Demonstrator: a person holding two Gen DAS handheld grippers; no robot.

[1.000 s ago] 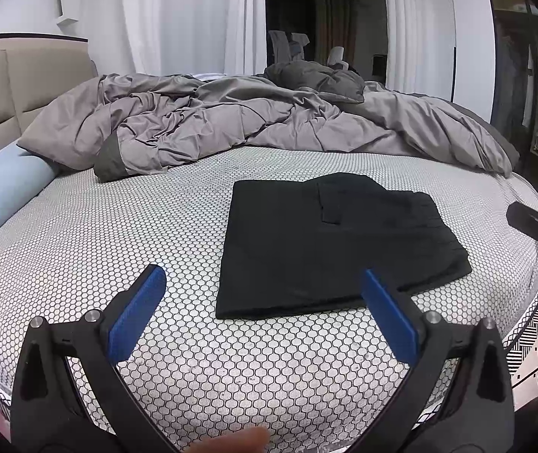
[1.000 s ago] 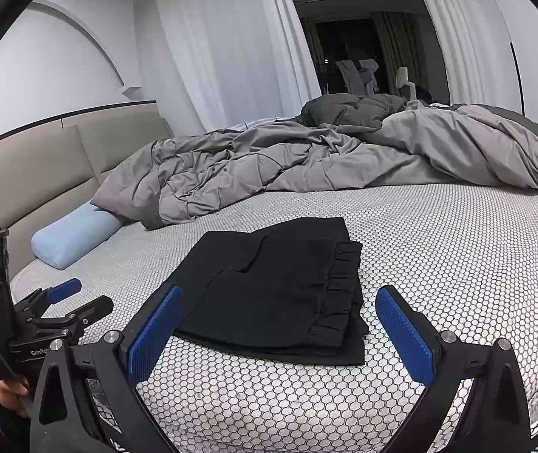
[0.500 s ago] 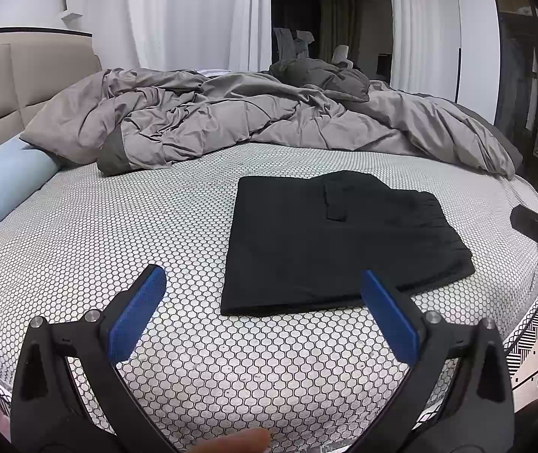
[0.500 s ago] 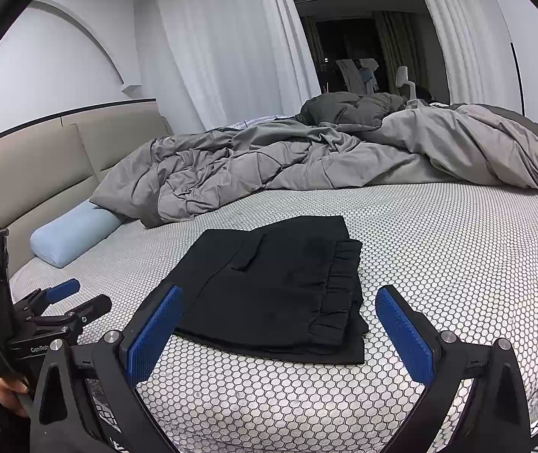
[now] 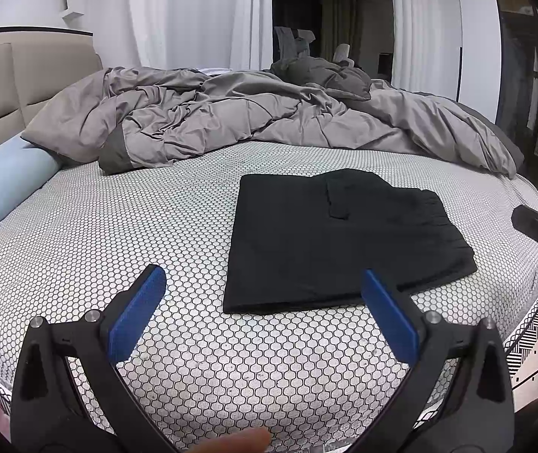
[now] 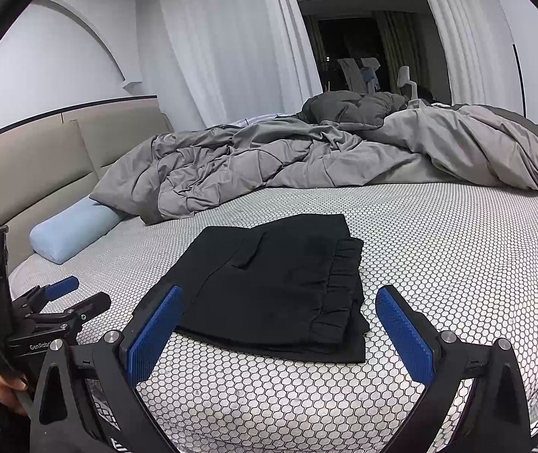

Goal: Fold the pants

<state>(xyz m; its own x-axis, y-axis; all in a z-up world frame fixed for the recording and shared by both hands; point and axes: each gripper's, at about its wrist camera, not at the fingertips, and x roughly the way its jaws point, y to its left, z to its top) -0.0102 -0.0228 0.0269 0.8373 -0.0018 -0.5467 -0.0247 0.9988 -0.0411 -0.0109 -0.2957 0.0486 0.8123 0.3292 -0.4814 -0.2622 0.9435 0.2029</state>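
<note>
Black pants (image 5: 329, 238) lie folded into a flat rectangle on the bed's honeycomb-patterned sheet (image 5: 118, 234); they also show in the right wrist view (image 6: 284, 287), elastic waistband to the right. My left gripper (image 5: 265, 309) is open and empty, held above the sheet just short of the pants' near left corner. My right gripper (image 6: 280, 328) is open and empty, held at the pants' near edge. The left gripper also shows at the left of the right wrist view (image 6: 68, 298).
A crumpled grey duvet (image 5: 269, 117) covers the far half of the bed. A light blue bolster pillow (image 5: 0, 185) lies at the left by the beige headboard (image 6: 42, 162). The bed edge (image 5: 533, 324) drops off at the right. White curtains hang behind.
Both grippers stay open and empty. The left wrist view has shifted slightly, and the pants sit a little lower and nearer in it. The pants have not moved on the bed.
</note>
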